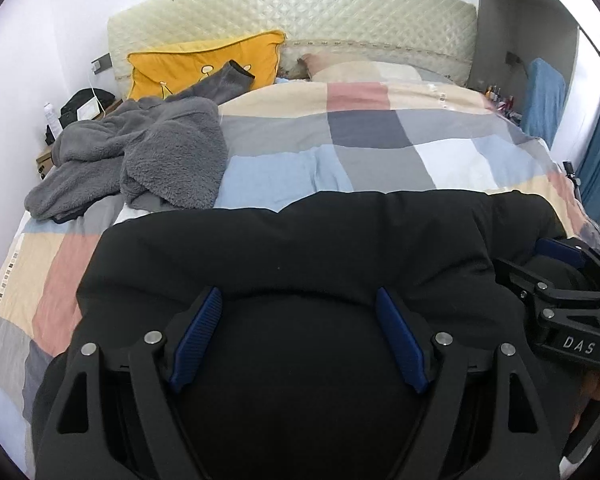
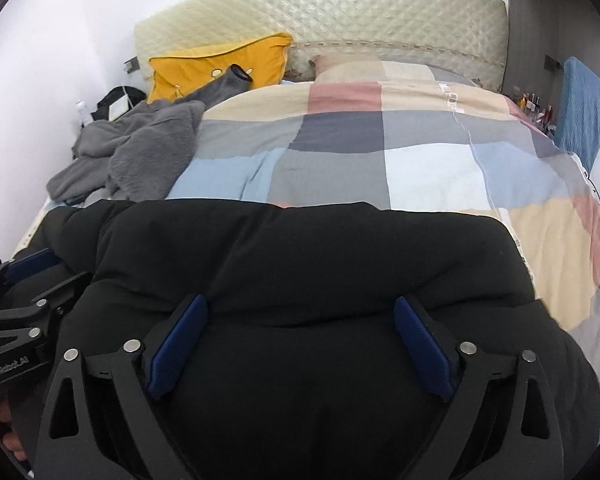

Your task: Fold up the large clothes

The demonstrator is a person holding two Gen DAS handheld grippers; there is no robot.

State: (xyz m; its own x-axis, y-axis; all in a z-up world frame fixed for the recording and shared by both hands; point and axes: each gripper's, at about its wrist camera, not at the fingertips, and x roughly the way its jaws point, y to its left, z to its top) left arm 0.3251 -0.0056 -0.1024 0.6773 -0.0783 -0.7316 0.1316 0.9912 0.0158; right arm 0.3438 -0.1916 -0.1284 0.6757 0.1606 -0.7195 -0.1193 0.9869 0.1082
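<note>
- two grippers low over a black garment (image 1: 300,240) spread across the bed's (image 1: 380,152) near edge, on the checked duvet
- left gripper (image 1: 299,300) spread wide, pads clear of the cloth
- right gripper (image 2: 302,308) spread wide too, nothing pinched
- grey fleece garment (image 1: 140,160) heaped at the bed's left edge
- yellow pillow (image 1: 204,64) by the headboard

I see even, soft daylight in both wrist views, white walls (image 1: 28,60) bright, no hard shadows on checked duvet (image 1: 364,148). Black garment (image 1: 300,248) near lens reads almost featureless, folds barely show. Slight sheen on quilted headboard (image 2: 340,12). Strong fisheye bend, dark vignette at corners. Far right edge smeared; bottles (image 2: 534,106) there too soft for me to make out
</note>
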